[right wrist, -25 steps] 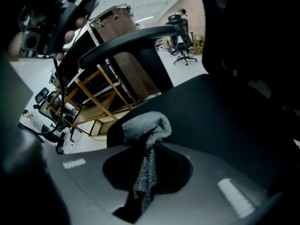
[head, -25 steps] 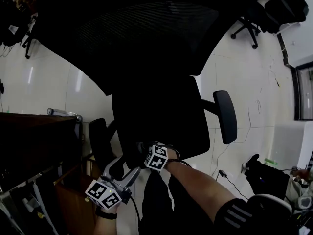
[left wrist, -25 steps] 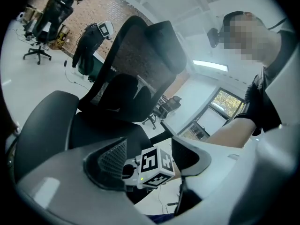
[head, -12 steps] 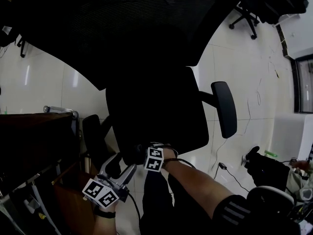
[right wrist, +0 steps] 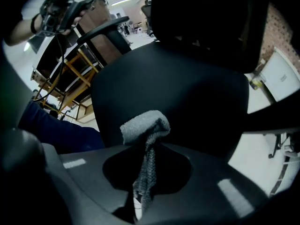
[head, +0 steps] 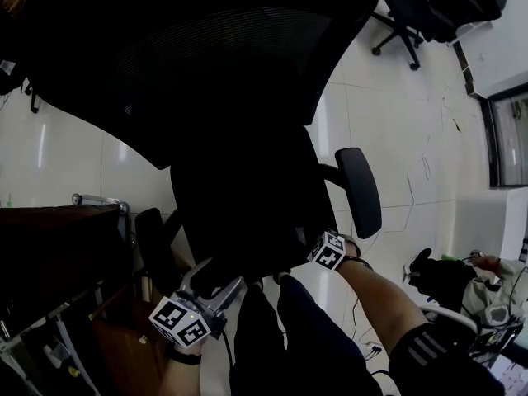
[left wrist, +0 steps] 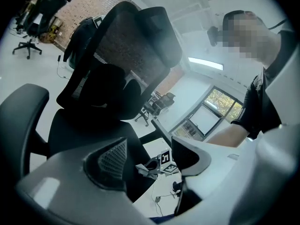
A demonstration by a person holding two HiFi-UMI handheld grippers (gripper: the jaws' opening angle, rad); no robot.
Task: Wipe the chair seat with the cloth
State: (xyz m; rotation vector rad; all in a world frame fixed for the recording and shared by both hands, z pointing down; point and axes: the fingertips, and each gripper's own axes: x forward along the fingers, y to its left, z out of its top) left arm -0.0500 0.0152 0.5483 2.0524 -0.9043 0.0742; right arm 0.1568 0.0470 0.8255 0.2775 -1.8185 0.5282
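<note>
The black office chair's seat [head: 247, 205] lies below its mesh backrest [head: 206, 56]. My right gripper [head: 313, 244] is at the seat's front right edge, shut on a grey cloth [right wrist: 143, 125]. The cloth sticks out of the jaws and folds over onto the seat [right wrist: 178, 83]. My left gripper [head: 216, 277] hovers off the seat's front left corner, open with nothing between its fingers [left wrist: 108, 157]. In the left gripper view the right gripper [left wrist: 157, 165] and the cloth [left wrist: 142, 168] show small beyond the seat [left wrist: 84, 130].
The chair's right armrest [head: 359, 192] and left armrest [head: 153, 238] flank the seat. A dark wooden desk with a frame [head: 58, 246] stands close on the left. Another office chair [head: 404, 7] stands far back right. Cables [head: 367, 349] and a dark bag [head: 441, 279] lie on the floor.
My right gripper has slid with the cloth from the seat's front middle toward its front right edge. The left gripper has stayed about where it was.
</note>
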